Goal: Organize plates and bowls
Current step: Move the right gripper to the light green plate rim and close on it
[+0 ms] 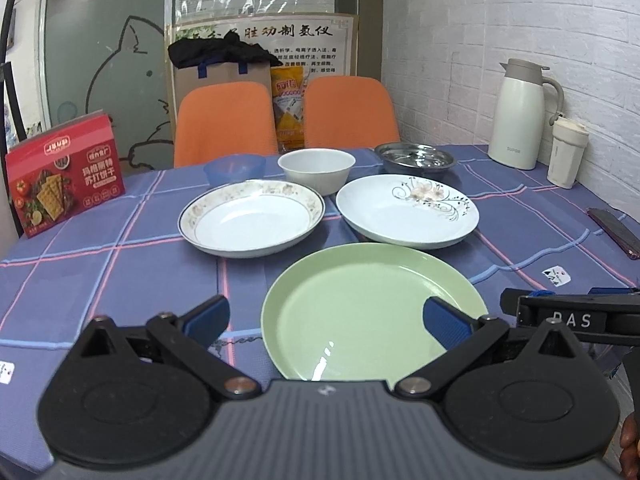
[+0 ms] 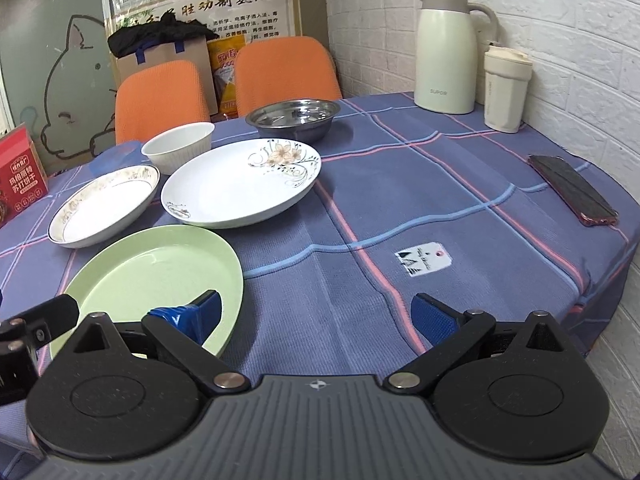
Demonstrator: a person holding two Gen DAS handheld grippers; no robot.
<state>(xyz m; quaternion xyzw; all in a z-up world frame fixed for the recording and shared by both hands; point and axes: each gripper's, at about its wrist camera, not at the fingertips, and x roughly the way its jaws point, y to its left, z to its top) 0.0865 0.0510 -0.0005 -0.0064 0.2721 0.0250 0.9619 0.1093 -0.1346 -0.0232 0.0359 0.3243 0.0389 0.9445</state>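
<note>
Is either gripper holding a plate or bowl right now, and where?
Nothing is held. The left gripper and right gripper are both open, near the green plate, which lies on the table.

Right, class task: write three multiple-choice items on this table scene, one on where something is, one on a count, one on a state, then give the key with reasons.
1. Where does the steel bowl stand?
A. Inside the green plate
B. Behind the flower-painted plate
C. On an orange chair

2. How many flat plates lie on the tablecloth?
A. Two
B. Three
C. Five

3. How are the fingers of the left hand-held gripper?
A. Spread open, holding nothing
C. Shut on the white bowl
B. Shut on the green plate

Key: 1 B, it sits beyond the flower-painted plate, towards the chairs. 2 B, the green plate, the gold-rimmed plate and the flower-painted one. 3 A, its blue pads stand wide apart with nothing between them.
</note>
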